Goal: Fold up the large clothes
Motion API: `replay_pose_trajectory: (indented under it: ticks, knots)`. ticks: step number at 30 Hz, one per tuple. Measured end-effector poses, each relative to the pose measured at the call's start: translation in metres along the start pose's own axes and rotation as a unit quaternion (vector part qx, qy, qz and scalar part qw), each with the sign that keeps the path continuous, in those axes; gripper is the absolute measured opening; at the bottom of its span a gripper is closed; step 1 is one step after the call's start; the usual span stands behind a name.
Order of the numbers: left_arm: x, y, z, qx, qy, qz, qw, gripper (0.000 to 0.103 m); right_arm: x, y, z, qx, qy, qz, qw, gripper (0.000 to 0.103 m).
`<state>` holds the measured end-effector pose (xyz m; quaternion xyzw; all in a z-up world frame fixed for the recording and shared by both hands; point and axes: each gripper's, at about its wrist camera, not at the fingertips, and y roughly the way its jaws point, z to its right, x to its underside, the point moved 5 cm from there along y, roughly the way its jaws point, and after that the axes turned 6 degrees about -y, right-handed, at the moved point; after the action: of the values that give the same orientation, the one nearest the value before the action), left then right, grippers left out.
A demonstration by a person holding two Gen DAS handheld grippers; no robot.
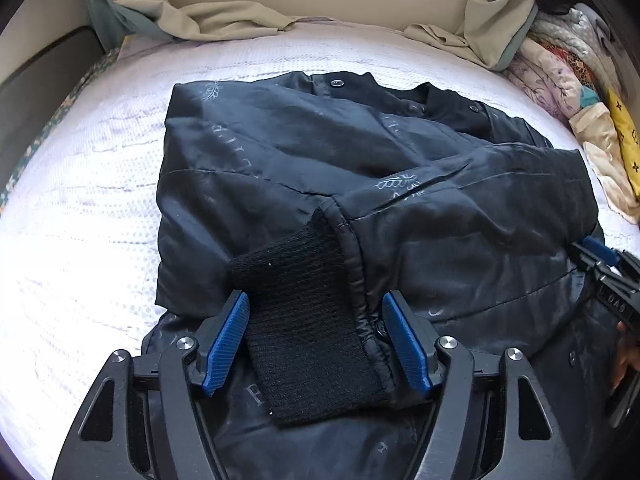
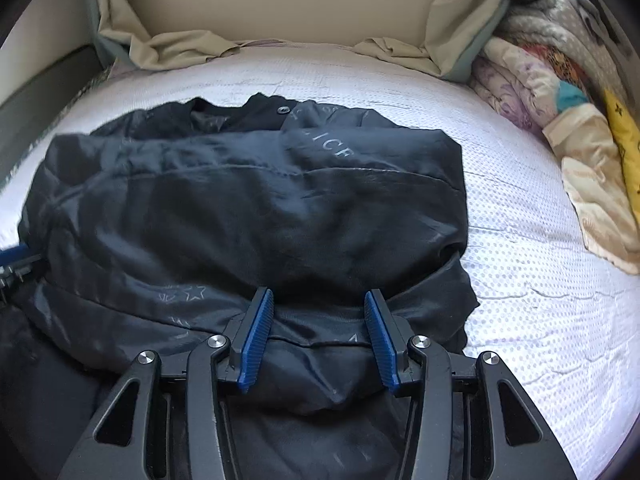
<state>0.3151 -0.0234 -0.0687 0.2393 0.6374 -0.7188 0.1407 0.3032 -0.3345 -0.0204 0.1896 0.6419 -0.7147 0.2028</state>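
Note:
A dark jacket (image 1: 360, 184) with pale printed letters lies partly folded on the white bedspread (image 1: 80, 220); it also shows in the right wrist view (image 2: 248, 208). A sleeve is laid across it, and its black knit cuff (image 1: 308, 328) lies between the open blue fingers of my left gripper (image 1: 314, 344). My right gripper (image 2: 320, 340) is open over a fold of the jacket near its right side. The right gripper also shows at the right edge of the left wrist view (image 1: 604, 264).
A beige sheet (image 1: 224, 12) is bunched at the headboard. A pile of patterned bedding (image 2: 560, 92) and a yellow cloth (image 1: 626, 140) lie at the right. The white bedspread (image 2: 520, 260) shows around the jacket.

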Motion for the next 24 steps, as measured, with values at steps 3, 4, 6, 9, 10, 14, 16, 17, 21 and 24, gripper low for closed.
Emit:
replay_pose_trajectory:
  ticks: [3,4,6,9,10,14,16,17,21,24]
  knots:
    - [0.003,0.000,-0.001,-0.003,0.002,0.002,1.0000,0.075,0.003,0.009,0.000,-0.003,0.001,0.000,1.000,0.045]
    - [0.004,0.001,-0.001,-0.004,0.002,0.003,1.0000,0.075,0.004,0.011,-0.001,-0.004,-0.001,0.000,1.000,0.045]
    - [0.005,0.002,0.000,-0.005,0.001,0.003,1.0000,0.075,0.006,0.016,-0.002,-0.003,-0.002,0.002,1.000,0.045]
    - [0.006,0.003,0.001,-0.007,0.002,0.005,1.0000,0.075,0.008,0.021,-0.004,-0.001,-0.004,0.009,1.000,0.045]
    - [0.006,0.004,0.002,-0.007,0.001,0.005,1.0000,0.075,0.009,0.022,-0.004,-0.002,-0.003,0.011,1.000,0.044]
    - [0.006,0.002,0.001,-0.005,-0.003,0.007,1.0000,0.075,0.008,0.025,-0.004,0.000,-0.006,0.015,1.000,0.044]
    - [0.006,0.000,0.001,-0.006,-0.004,0.007,1.0000,0.075,0.005,0.025,-0.004,0.000,-0.003,0.012,1.000,0.045]
    - [0.005,-0.002,0.001,-0.007,-0.005,0.006,0.9999,0.075,0.003,0.023,-0.003,-0.004,0.001,0.008,1.000,0.045]
    - [0.003,-0.016,-0.002,-0.007,-0.009,0.004,0.9999,0.075,-0.007,0.003,0.000,-0.032,0.019,-0.003,0.999,0.054]
    - [0.003,-0.032,-0.009,0.000,-0.016,0.007,0.9998,0.076,-0.016,-0.027,0.012,-0.081,0.061,0.011,0.995,0.064]
